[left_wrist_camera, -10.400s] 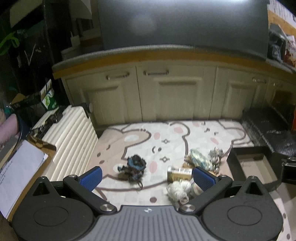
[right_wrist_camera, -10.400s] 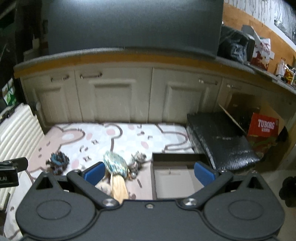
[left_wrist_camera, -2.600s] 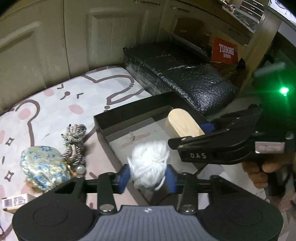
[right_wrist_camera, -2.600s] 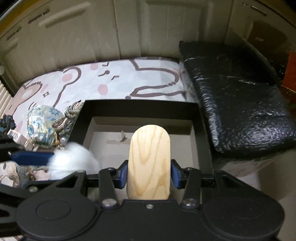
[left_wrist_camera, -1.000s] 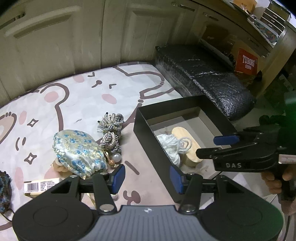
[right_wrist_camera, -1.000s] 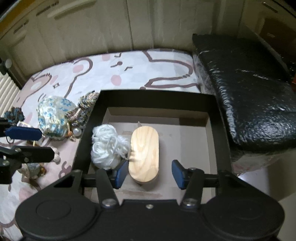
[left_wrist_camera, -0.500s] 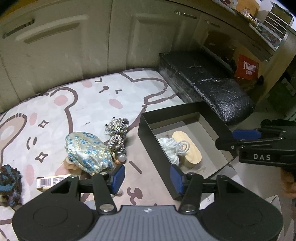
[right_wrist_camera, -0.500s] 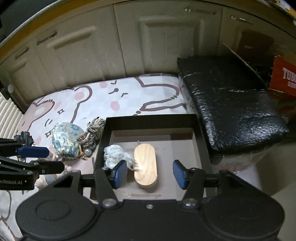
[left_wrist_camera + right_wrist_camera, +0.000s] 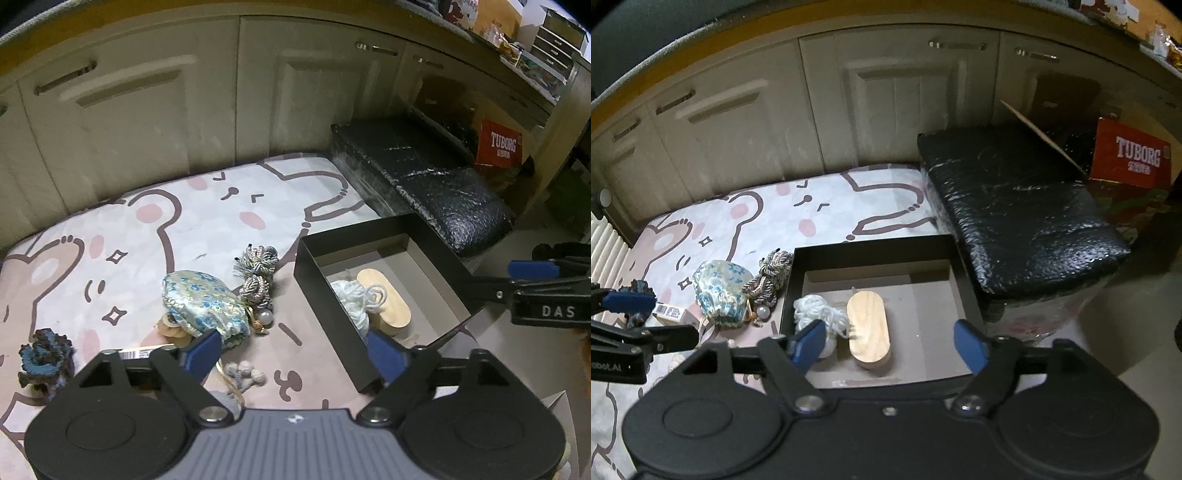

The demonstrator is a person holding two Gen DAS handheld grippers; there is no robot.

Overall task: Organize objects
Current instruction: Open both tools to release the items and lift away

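Two items boxed: yarn ball (image 9: 816, 310), wooden block (image 9: 868, 334) in black box (image 9: 871, 245) | both grippers' jaws wide, empty | next: floral pouch (image 9: 201, 301), 10 o'clock of box, likely left gripper (image 9: 295, 354).

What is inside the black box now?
Inside the black box lie a white yarn ball and an oval wooden block, side by side. The near floor is hidden by the gripper.
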